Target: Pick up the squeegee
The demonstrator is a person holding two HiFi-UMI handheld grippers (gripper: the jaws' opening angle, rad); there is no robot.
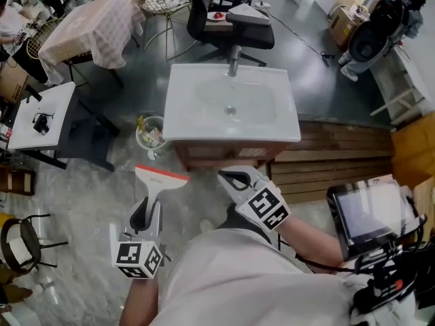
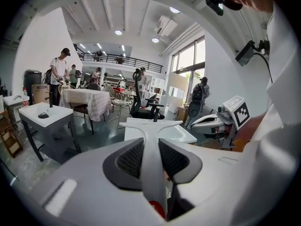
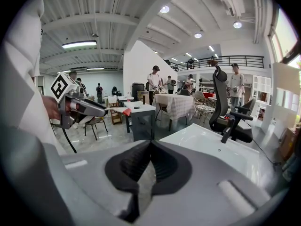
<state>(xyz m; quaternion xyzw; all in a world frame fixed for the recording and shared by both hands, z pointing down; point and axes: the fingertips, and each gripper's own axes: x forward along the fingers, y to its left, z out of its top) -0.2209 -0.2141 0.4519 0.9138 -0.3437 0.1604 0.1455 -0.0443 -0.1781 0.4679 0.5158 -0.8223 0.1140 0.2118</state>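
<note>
There is one squeegee point(image 1: 162, 176), and the left gripper point(image 1: 145, 214) has it. In the left gripper view the two jaws stand partly apart and press on the white handle from both sides. The handle runs forward to the T-shaped blade. In the head view the blade's far edge is orange, and it hangs in the air over the floor point(image 1: 75, 202), just short of the cabinet front under the single white basin point(image 1: 272, 131).

The second of the two grippers, the right gripper point(image 1: 235, 179), has its jaws drawn together with nothing between them. It points at the basin's front edge, beside the squeegee but apart from it.

The basin carries one tap point(image 1: 233, 62) at its far rim. One black office chair point(image 1: 231, 26) stands just behind that. One small bin point(image 1: 138, 138) sits at the basin's front left corner, close beyond the blade.

Two tables stand off to the left, a bare white one point(image 1: 47, 111) and a cloth-covered one point(image 1: 95, 29). One screen on a stand point(image 1: 370, 212) is at the person's right.

Open floor lies to the left of the left gripper. To the right of the cabinet there are wooden planks point(image 1: 340, 161).
</note>
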